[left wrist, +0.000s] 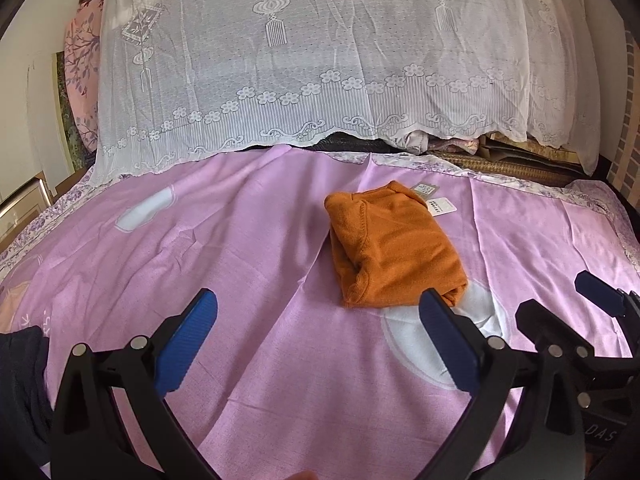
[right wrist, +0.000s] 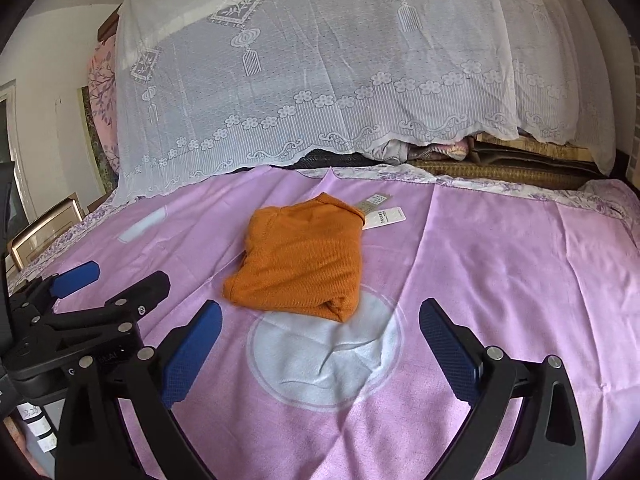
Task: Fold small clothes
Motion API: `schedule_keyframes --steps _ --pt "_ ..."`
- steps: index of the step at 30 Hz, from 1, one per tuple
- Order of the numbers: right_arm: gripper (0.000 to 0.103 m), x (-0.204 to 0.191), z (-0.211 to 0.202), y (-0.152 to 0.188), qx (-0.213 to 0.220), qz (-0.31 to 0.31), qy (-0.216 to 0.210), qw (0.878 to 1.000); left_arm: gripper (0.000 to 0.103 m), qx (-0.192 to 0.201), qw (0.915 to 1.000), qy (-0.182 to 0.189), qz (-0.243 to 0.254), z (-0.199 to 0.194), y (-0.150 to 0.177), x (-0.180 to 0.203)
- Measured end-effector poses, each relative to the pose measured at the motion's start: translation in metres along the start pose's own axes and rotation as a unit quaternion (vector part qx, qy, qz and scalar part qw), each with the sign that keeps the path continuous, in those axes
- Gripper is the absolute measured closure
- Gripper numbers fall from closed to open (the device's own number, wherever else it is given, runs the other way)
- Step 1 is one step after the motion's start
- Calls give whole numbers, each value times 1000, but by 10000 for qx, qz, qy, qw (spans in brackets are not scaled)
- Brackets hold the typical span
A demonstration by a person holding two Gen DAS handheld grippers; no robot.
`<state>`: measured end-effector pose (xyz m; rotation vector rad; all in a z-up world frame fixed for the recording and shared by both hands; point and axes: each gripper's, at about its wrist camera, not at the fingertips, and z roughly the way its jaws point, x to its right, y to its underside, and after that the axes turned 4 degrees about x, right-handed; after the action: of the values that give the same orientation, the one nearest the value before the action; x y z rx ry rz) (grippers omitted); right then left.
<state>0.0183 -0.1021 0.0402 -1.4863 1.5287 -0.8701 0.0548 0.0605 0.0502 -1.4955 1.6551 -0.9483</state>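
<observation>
A small orange knitted garment point(left wrist: 392, 248) lies folded into a compact bundle on the pink bedsheet point(left wrist: 240, 264), with white paper tags point(left wrist: 438, 202) sticking out at its far end. It also shows in the right wrist view point(right wrist: 304, 258), with its tags point(right wrist: 384, 210). My left gripper point(left wrist: 320, 312) is open and empty, hovering just short of the garment's near left. My right gripper point(right wrist: 320, 320) is open and empty, just in front of the garment's near edge. The right gripper shows at the right in the left wrist view point(left wrist: 564, 300), and the left gripper at the left in the right wrist view point(right wrist: 116, 276).
A white lace cloth point(left wrist: 320, 60) drapes over a tall pile at the back of the bed. Bedding and woven mats point(left wrist: 500, 160) lie under its hem. A dark garment point(left wrist: 20, 380) lies at the left. A wooden frame point(right wrist: 44, 228) stands beside the bed.
</observation>
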Motion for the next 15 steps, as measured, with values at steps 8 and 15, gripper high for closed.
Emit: schedule_keyframes --steps 8,15 --pt "4 1 -3 -3 27 23 -61 10000 4 -10 10000 -3 10 1 1 1" --pt "4 6 2 -2 -58 141 -143 9998 4 -30 10000 -9 21 1 2 3"
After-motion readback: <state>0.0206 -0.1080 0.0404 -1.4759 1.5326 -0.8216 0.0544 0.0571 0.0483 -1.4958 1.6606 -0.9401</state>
